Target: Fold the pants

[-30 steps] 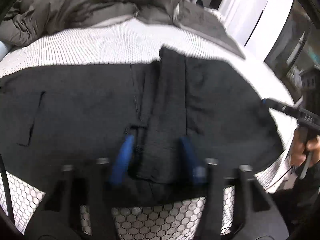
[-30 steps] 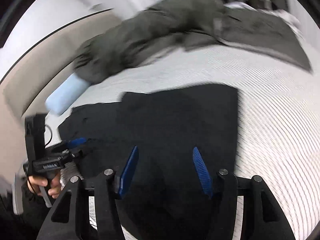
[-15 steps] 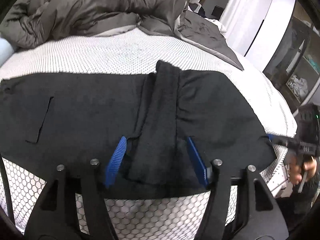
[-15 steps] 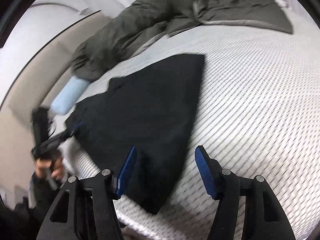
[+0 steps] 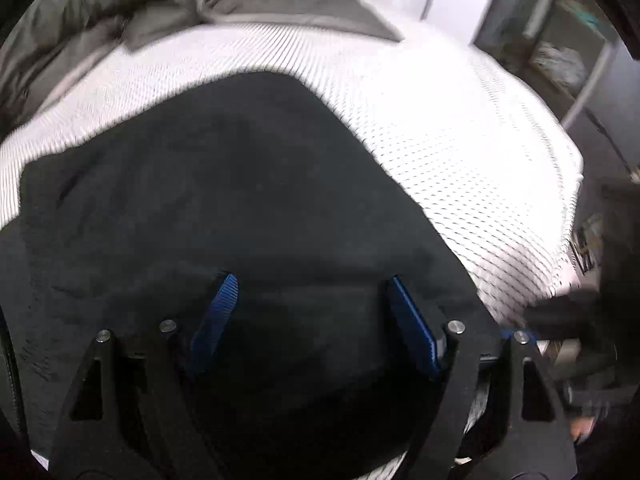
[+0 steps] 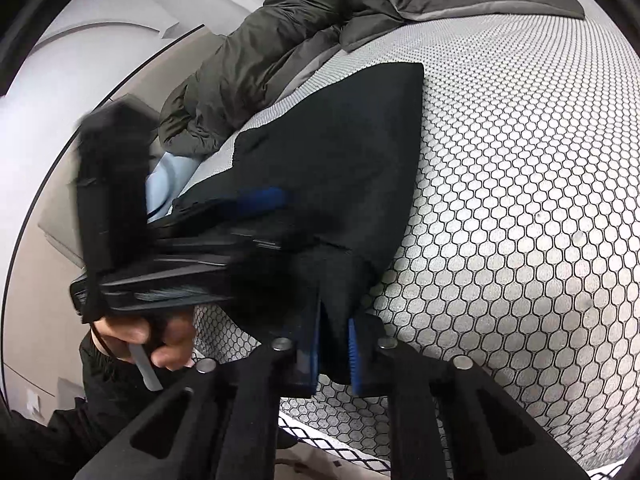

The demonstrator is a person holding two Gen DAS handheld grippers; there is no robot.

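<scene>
Black pants [image 5: 240,184] lie flat on the white honeycomb-patterned bed cover [image 5: 460,140]. My left gripper [image 5: 312,312] is open, its blue pads spread over the near part of the pants. My right gripper [image 6: 334,344] is shut on the near corner of the pants [image 6: 340,168] at the bed's front edge. In the right wrist view the left gripper [image 6: 260,200] shows blurred, just to the left, over the same end of the pants. The right gripper's body shows dimly at the right edge of the left wrist view [image 5: 560,320].
A grey duvet [image 6: 288,40] is bunched along the far side of the bed, also in the left wrist view [image 5: 100,12]. A light blue pillow [image 6: 164,184] lies by the beige headboard [image 6: 52,200]. Shelves [image 5: 560,40] stand beyond the bed's right side.
My right gripper closed on the pants' near corner. My left gripper swung right along the pants, close to the right one. The folded strip in the middle is no longer in view.
</scene>
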